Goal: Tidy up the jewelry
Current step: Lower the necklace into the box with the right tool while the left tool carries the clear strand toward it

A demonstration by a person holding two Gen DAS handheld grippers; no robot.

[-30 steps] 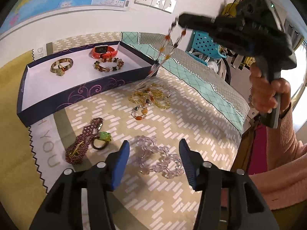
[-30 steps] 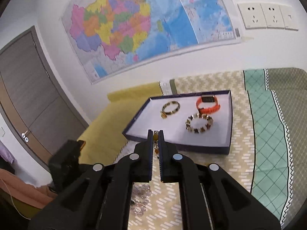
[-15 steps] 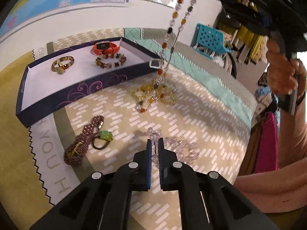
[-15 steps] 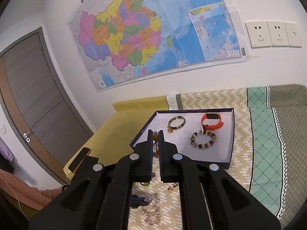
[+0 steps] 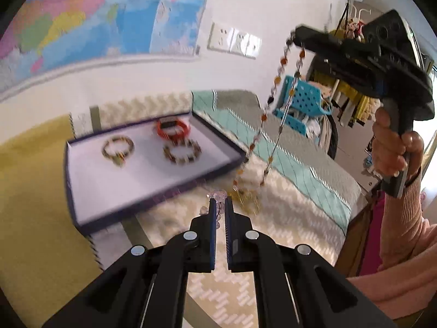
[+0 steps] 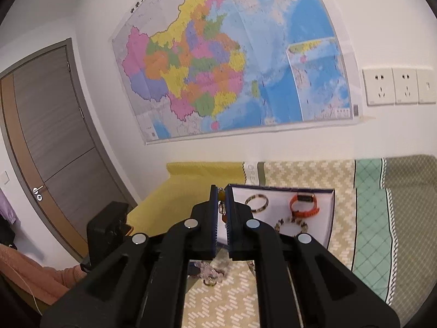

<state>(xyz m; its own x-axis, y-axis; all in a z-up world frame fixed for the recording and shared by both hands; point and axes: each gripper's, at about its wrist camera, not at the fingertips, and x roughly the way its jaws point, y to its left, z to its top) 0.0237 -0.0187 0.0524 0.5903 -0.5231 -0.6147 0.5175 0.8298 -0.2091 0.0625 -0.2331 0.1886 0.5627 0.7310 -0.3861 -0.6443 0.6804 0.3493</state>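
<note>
Two pinches look fragile: the left gripper [image 5: 220, 205] nips a clear crystal bracelet [image 5: 217, 195] near the box [image 5: 153, 191], and the right gripper [image 6: 221, 194] clamps a long bead necklace [image 5: 273, 109] whose swinging tail could snag the yellow pile [image 5: 245, 198].

A large colourful paper wall map [image 6: 232, 63] hung beside a grey-brown wooden door [image 6: 46, 125]; 3 white wall sockets [image 6: 398, 86] sat right of it, above a patterned bedspread [image 6: 300, 172].

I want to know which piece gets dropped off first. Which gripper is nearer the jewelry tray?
Left, probably. The left gripper, shut on clear beads, sits just off the tray front edge. The right gripper holds the long necklace high, beyond its right corner.
</note>
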